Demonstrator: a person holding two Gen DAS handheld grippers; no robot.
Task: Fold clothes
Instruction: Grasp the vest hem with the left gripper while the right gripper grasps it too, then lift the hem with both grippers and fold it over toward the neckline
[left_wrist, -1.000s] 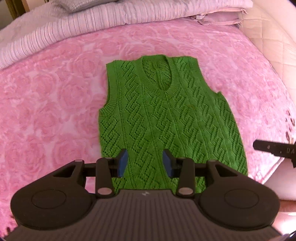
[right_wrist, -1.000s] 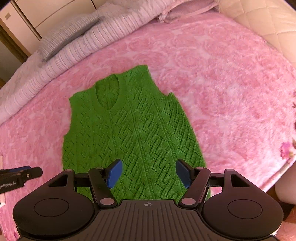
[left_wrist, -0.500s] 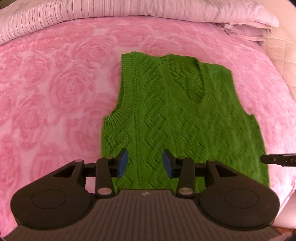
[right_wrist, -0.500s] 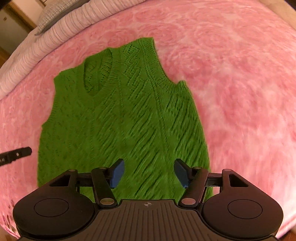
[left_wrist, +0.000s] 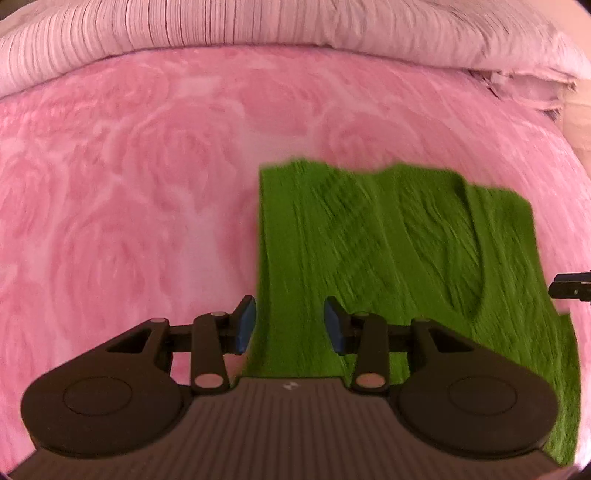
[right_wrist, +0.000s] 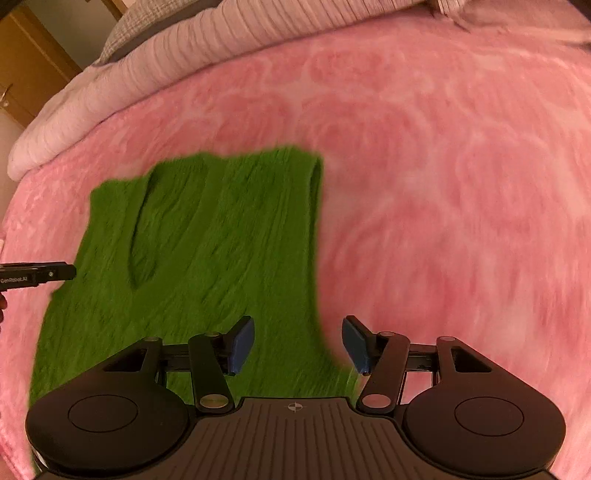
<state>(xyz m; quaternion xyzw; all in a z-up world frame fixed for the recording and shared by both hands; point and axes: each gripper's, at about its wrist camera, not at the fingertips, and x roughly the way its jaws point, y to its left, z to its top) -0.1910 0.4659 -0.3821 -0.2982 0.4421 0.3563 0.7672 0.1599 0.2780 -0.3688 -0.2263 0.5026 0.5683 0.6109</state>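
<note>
Green knitted sleeveless vest (left_wrist: 388, 258), flat and face-up on pink rose-patterned bed cover (left_wrist: 129, 184); likely soft, light, stretchy, best pinched at shoulder edges; left tool (left_wrist: 290, 325) released over one shoulder; right tool (right_wrist: 298, 341) empty, jaws closing, over the other.

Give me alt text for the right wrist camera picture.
A green knitted vest lies flat on a pink rose-patterned blanket, blurred by motion. The right gripper, jaws closing with nothing pinched, hangs over the vest's right edge; the left gripper's tip shows at far left.
</note>
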